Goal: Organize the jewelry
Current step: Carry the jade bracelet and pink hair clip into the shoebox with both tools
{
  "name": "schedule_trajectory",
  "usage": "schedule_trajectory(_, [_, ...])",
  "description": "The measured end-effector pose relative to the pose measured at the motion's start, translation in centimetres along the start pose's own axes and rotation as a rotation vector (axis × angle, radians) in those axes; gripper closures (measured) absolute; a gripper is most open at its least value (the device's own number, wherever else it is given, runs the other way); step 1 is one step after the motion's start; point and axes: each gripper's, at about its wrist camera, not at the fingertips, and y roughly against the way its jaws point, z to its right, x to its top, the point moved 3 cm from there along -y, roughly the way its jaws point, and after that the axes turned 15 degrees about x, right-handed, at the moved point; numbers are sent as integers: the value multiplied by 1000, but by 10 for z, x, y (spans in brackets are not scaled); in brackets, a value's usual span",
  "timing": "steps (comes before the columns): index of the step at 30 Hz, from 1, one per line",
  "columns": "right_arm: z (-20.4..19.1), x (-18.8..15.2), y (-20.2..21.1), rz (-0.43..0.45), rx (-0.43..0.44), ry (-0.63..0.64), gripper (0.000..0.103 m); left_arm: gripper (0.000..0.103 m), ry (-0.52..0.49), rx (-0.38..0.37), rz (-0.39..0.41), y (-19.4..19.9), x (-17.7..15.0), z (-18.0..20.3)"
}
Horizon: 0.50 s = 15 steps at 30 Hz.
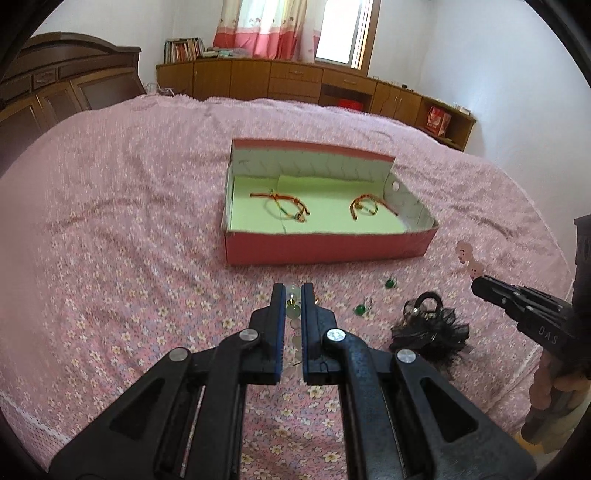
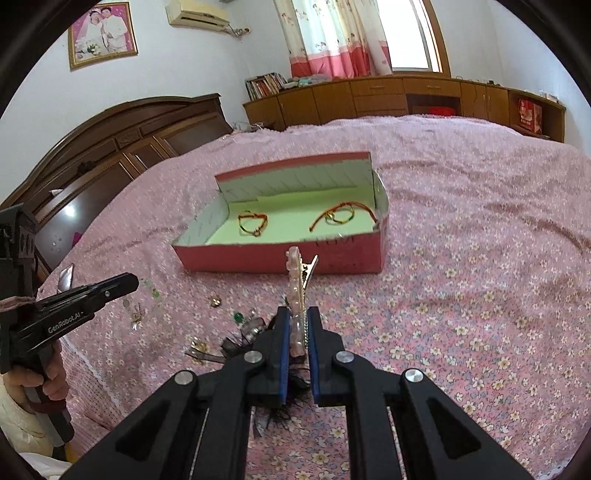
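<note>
While clamped in right claw (image 2: 297,314) — hair clip (image 2: 297,284) juts forward | box (image 2: 280,264) beyond

I'm working in a home bedroom. A wide bed under a pink flower-printed bedspread (image 1: 129,229) fills my view, backed by a dark carved wooden headboard (image 2: 122,147). A framed wedding portrait (image 2: 103,35) and a white wall air conditioner (image 2: 201,14) hang above it. Low brown wooden cabinets (image 1: 295,79) run below a window with pink-and-white curtains (image 1: 264,27); a row of books (image 1: 183,50) stands on them.
</note>
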Motion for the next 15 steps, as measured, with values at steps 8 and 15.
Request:
schedule_trajectory(8, [-8,14,7,50,10,21,93,103,-2,4,76,8,20,4])
schedule_trajectory(15, [-11,27,9,77,13,42,93,103,11,6,115,7,36,6])
